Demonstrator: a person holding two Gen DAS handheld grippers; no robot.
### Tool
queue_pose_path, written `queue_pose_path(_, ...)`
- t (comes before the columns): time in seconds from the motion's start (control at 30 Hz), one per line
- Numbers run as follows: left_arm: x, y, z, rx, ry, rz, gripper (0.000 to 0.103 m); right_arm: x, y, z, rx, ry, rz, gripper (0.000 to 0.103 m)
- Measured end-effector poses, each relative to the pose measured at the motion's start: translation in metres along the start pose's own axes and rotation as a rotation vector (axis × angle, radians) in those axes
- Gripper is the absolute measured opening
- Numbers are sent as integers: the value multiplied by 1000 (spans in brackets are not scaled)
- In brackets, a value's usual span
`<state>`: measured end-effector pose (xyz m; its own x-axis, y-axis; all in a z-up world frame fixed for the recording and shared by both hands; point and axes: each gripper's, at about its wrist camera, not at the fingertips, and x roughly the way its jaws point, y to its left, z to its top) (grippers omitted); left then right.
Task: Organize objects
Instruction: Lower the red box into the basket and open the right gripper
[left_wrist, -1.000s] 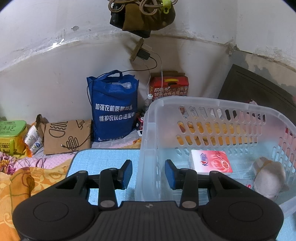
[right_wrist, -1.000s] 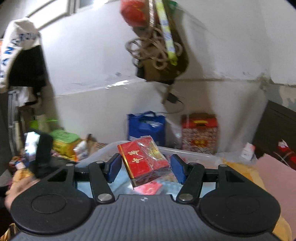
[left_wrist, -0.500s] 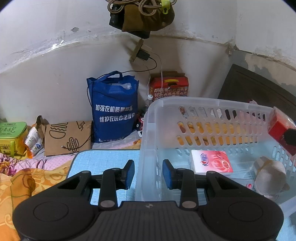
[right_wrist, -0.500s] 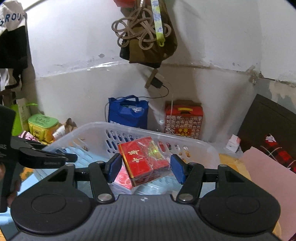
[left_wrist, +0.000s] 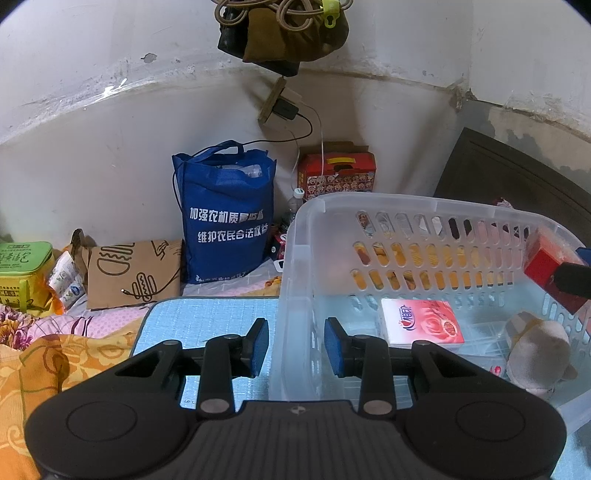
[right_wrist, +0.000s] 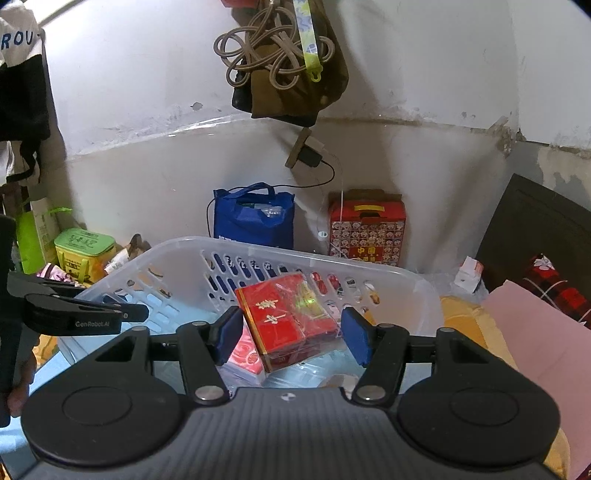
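Inside clear basket (left_wrist: 424, 201): tissue pack (left_wrist: 421, 323), plush toy (left_wrist: 541, 349); left tongs (left_wrist: 295, 341) straddling its wall ungripped, right tongs (right_wrist: 293, 334) releasing red box (right_wrist: 286, 315)

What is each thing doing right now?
Left gripper, jaws astride the basket wall, grip unclear.
Right gripper, jaws opening, red box between them.
Red box, tilted, above the basket floor.
Basket, upright, tissue pack and plush toy inside.
Blue bag, upright, top open.
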<state>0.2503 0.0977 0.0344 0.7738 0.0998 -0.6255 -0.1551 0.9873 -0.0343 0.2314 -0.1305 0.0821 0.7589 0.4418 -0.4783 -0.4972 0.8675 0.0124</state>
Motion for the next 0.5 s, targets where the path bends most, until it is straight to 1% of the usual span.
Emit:
queue_pose_path(0.03,0,0,0,1,0,0,38,0,0,0,4,-6,2,92)
queue_pose_path(0.07,0,0,0,1,0,0,38,-3,-1,0,14,-25,-8,102)
queue_pose_path(0.13,0,0,0,2,0,-2,38,-6,-3,1,22,-49,-13,102)
queue_pose_path(0.23,0,0,0,2,0,-2,38,-8,-5,2,41,-55,3,102)
queue_pose_path(0.5,0,1,0,1,1,-2,38,-2,-6,-1,25,-37,-11,102)
